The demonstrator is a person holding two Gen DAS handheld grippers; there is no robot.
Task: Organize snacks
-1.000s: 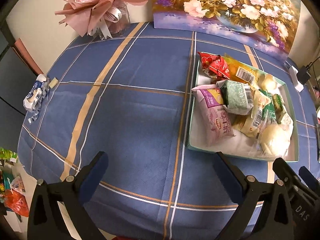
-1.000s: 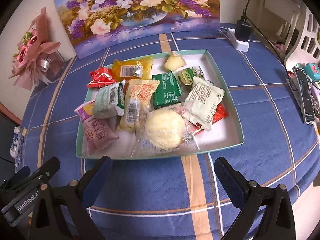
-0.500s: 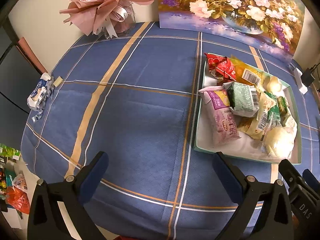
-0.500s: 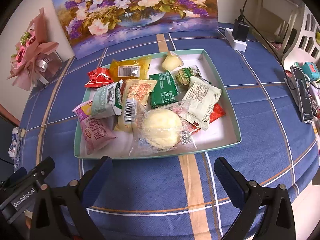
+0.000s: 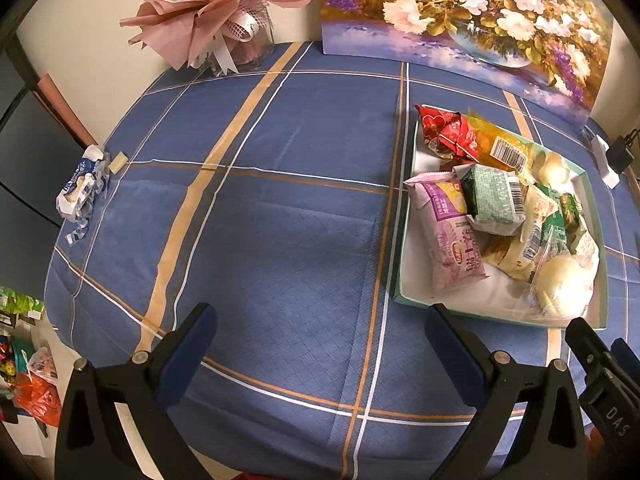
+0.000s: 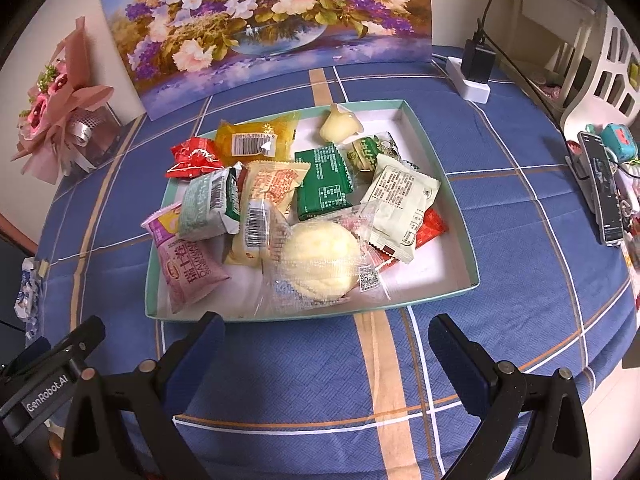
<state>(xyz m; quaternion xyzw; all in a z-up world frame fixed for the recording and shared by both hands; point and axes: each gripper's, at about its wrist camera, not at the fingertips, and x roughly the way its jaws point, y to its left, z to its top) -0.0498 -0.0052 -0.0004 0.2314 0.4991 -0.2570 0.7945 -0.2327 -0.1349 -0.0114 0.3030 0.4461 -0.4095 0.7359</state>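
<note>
Both grippers spread wide, nothing held. Left gripper [image 5: 320, 344] hangs over bare blue plaid tablecloth [image 5: 280, 208], w/ the snack tray off to its right. Right gripper [image 6: 326, 344] sits just short of the tray's near wall, centred on it.

Teal-rimmed tray [image 6: 436, 300] w/ white floor holds the snacks in a loose pile: pink wafer-roll pack [image 6: 188, 268] at near-left corner, clear-wrapped round bun [image 6: 320, 260] front-centre, dark green packet [image 6: 324, 180] mid, red packet [image 6: 192, 158] & orange packet [image 6: 256, 140] at back-left, pale jelly cup (prob.) [image 6: 340, 124] at back.

Flower painting [image 6: 272, 20] leans on the wall behind; pink bouquet [image 5: 208, 12] at far left.
</note>
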